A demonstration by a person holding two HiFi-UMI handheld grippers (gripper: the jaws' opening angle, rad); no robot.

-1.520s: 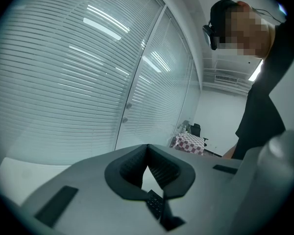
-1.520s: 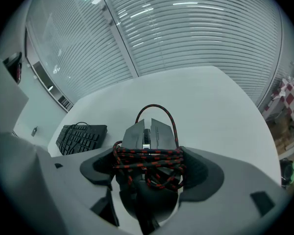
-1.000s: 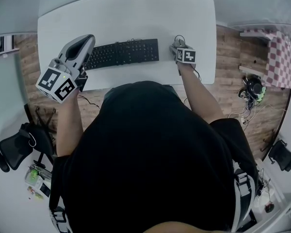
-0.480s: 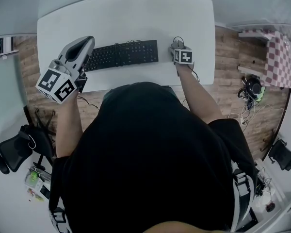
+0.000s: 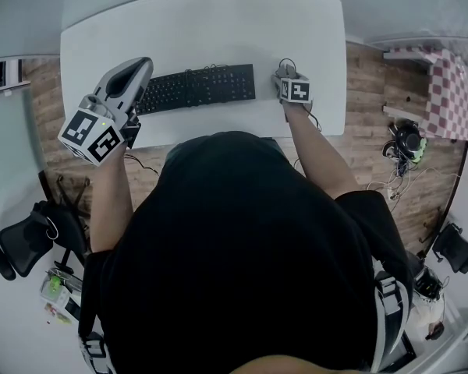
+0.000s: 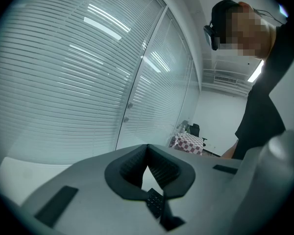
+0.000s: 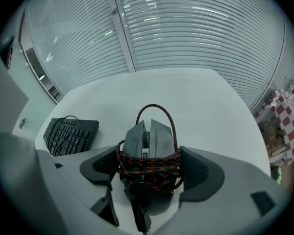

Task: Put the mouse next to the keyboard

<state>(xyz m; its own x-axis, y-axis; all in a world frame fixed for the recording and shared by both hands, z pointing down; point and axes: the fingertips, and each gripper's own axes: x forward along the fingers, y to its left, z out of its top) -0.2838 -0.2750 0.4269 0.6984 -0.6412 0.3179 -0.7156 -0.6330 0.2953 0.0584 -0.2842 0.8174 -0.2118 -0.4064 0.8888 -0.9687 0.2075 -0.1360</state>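
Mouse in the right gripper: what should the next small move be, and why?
Probably open the right gripper and release. It is shut on the cable-wrapped mouse, which sits low over the table just right of the keyboard; whether it touches the surface is unclear.

Our grey plastic two-jaw left gripper [image 6: 148, 153] hangs raised and tilted upward, its jaws pressed together on nothing. Our matching grey right gripper [image 7: 151, 166] sits low, forearm stretched forward, its jaws clamped on the sides of the grey cable-wrapped mouse [image 7: 148, 137].
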